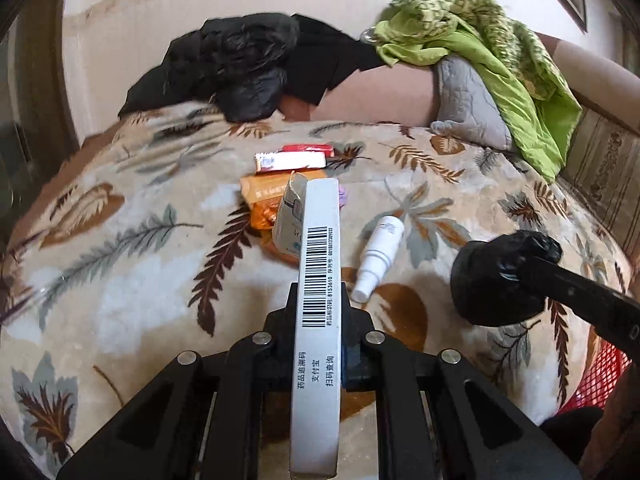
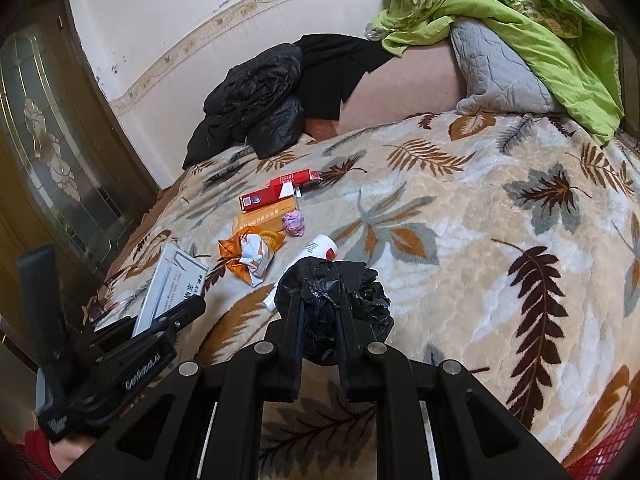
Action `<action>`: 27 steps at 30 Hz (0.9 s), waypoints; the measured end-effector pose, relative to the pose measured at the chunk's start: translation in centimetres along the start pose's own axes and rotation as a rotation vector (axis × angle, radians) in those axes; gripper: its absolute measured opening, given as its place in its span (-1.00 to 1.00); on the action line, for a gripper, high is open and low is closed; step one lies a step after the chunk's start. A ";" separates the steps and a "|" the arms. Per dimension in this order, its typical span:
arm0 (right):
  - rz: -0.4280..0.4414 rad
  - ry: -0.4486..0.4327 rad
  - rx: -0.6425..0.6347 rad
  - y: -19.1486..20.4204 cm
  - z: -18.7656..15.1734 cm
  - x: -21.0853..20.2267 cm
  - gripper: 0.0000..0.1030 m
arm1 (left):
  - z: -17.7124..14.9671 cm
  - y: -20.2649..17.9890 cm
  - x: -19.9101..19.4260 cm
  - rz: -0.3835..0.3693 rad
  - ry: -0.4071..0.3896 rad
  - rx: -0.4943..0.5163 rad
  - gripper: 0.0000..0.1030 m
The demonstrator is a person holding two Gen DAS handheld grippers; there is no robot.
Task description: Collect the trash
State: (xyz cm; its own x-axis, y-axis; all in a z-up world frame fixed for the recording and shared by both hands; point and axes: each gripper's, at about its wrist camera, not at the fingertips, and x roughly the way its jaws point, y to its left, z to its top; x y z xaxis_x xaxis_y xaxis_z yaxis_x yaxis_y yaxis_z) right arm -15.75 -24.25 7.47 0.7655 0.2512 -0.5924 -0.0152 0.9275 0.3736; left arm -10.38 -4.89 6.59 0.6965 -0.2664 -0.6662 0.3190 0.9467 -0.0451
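a bed covered by a cream blanket (image 2: 460,216) with brown and grey leaf shapes is filling both views. the left gripper (image 1: 319,312) is clamping a long white carton (image 1: 319,280) edge-on between its fingers, the narrow side with a barcode facing up and the open flap end pointing away over the bed. in the right wrist view the same carton (image 2: 172,284) is tilting upward from the left gripper (image 2: 176,312) at the lower left, with a bit of red sleeve (image 2: 36,456) showing beneath it.

the right gripper (image 2: 319,320) is pinching a crumpled black plastic bag (image 2: 332,296) — its fingers are close together with the bunched plastic pressed between them. from the left wrist view the bag (image 1: 496,276) is hanging as a dark bundle at the right, just above the blanket.

the remaining trash is lying in a loose cluster on the blanket beyond the grippers: a red and white box (image 2: 276,192), an orange packet (image 2: 264,220) just beside it, a crumpled orange and white wrapper (image 2: 250,256), a small purple paper ball (image 2: 294,222), and a white bottle (image 2: 316,250) on its side, partly hidden behind the black bag.

farther back a black jacket (image 2: 256,108) is lying in a heap by the wall — a grey pillow (image 2: 500,76) and a green quilt (image 2: 520,16) are piled at the right. a red mesh basket (image 1: 600,376) is peeking in at the lower right edge.
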 end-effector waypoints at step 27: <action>0.004 0.006 0.002 -0.1 0.1 0.2 -0.71 | -0.3 -1.0 0.8 0.021 0.013 0.056 -0.74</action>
State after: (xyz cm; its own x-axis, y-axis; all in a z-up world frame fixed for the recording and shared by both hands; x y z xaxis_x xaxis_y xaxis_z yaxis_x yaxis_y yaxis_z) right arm -15.55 -24.32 7.34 0.7612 0.2571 -0.5953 -0.0171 0.9257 0.3778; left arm -10.40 -6.02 5.89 0.6955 -0.2436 -0.6759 0.3399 0.9404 0.0107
